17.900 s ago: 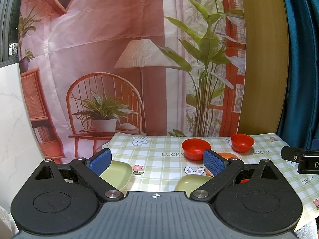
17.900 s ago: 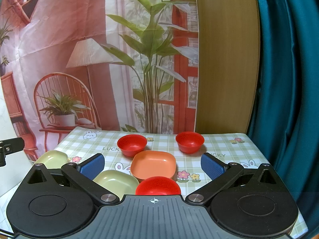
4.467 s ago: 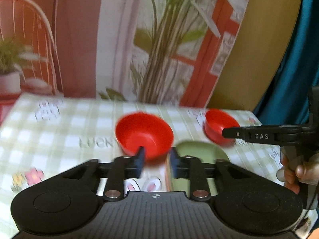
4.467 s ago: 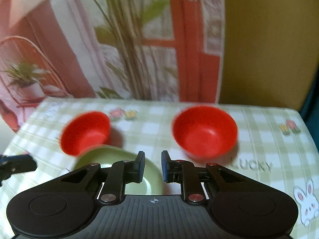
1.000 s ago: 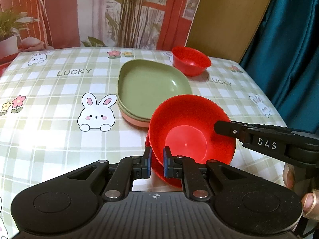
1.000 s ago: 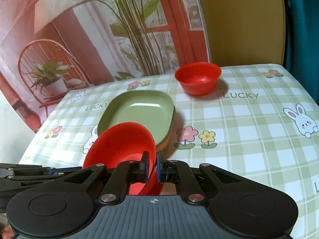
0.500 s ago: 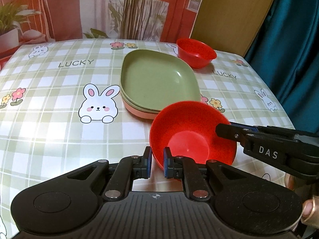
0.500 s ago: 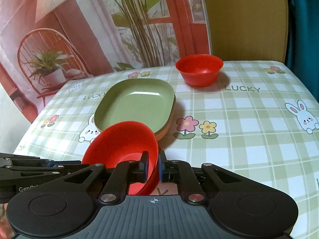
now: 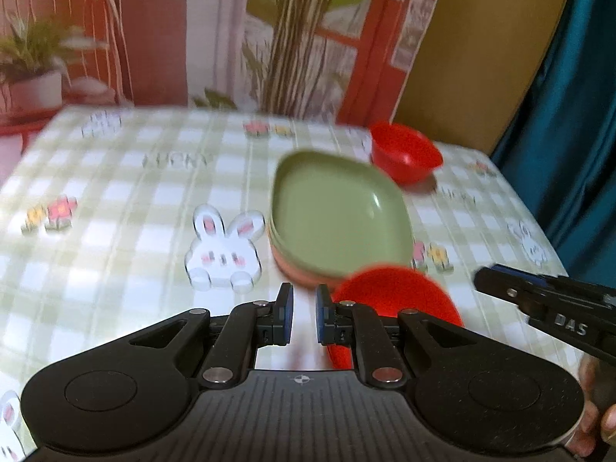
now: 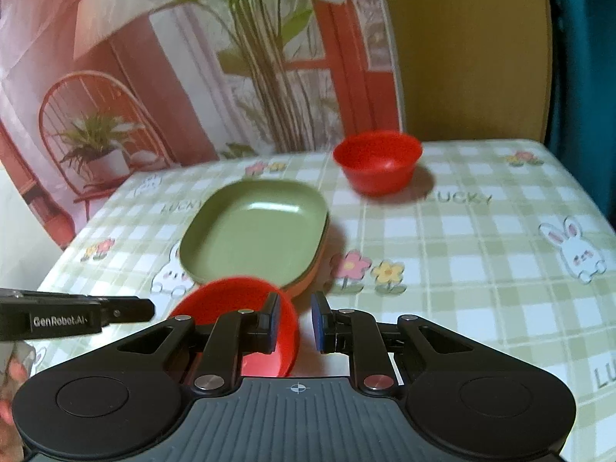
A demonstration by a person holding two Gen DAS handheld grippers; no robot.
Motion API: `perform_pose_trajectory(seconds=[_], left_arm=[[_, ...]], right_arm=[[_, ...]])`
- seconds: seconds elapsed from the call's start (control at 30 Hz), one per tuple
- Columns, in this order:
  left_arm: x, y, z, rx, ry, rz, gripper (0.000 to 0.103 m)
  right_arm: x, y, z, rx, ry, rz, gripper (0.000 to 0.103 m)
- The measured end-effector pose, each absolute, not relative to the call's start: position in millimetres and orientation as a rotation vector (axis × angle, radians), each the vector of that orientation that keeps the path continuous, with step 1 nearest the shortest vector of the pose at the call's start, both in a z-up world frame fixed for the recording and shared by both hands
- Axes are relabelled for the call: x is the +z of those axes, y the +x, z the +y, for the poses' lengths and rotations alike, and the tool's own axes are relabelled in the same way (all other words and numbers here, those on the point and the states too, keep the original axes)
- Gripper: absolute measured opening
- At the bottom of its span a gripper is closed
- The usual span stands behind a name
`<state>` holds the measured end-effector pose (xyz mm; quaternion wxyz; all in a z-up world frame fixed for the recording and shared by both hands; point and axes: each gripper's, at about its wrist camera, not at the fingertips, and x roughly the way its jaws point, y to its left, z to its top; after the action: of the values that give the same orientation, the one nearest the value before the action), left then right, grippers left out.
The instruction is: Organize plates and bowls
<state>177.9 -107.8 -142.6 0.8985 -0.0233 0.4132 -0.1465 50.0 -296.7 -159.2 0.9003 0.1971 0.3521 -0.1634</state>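
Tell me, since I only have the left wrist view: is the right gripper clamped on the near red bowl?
Observer: No. The right wrist view shows the right gripper with its jaws parted, and the rim of the near red bowl sits in the gap between them.
Operator: Where does the left gripper sit from that side?
Observer: The left gripper reaches in from the left edge of that view. Its tip stops just short of the bowl's left side and is not over the bowl.

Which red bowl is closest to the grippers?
The near red bowl, right by the right gripper. The far red bowl sits beyond the green plate.
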Motion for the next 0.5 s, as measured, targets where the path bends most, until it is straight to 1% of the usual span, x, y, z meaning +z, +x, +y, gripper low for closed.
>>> perform_pose_trajectory(seconds=[0.23,0.3,0.33,0.37,0.43,0.5], left_arm=[[-111.9,201.9,-112.8,-0.37,-0.057,0.747,0.015],[-105.5,210.6,-117.3,-0.408,-0.066,0.718,0.024],[-102.7,214.6,-120.7,-0.428,-0.06,0.693,0.034],[-100.5,219.1,-125.5,-0.447,-0.044,0.664,0.039],[-101.3,228.9,-135.0,-0.49,0.008,0.626,0.039],[-105.8,242.3,-142.2,-0.503,0.033,0.645,0.039]], right_arm=[[-143.6,43.2,-327.1,-0.416,0.381,0.654,0.017],[-140.8,43.0,-338.3,-0.441,0.379,0.634,0.017],[-140.7,43.3,-341.8,-0.448,0.377,0.625,0.017],[-140.3,43.6,-347.0,-0.455,0.374,0.616,0.017],[-140.9,45.9,-355.6,-0.466,0.357,0.601,0.017],[-143.0,49.4,-365.4,-0.48,0.338,0.581,0.017]])
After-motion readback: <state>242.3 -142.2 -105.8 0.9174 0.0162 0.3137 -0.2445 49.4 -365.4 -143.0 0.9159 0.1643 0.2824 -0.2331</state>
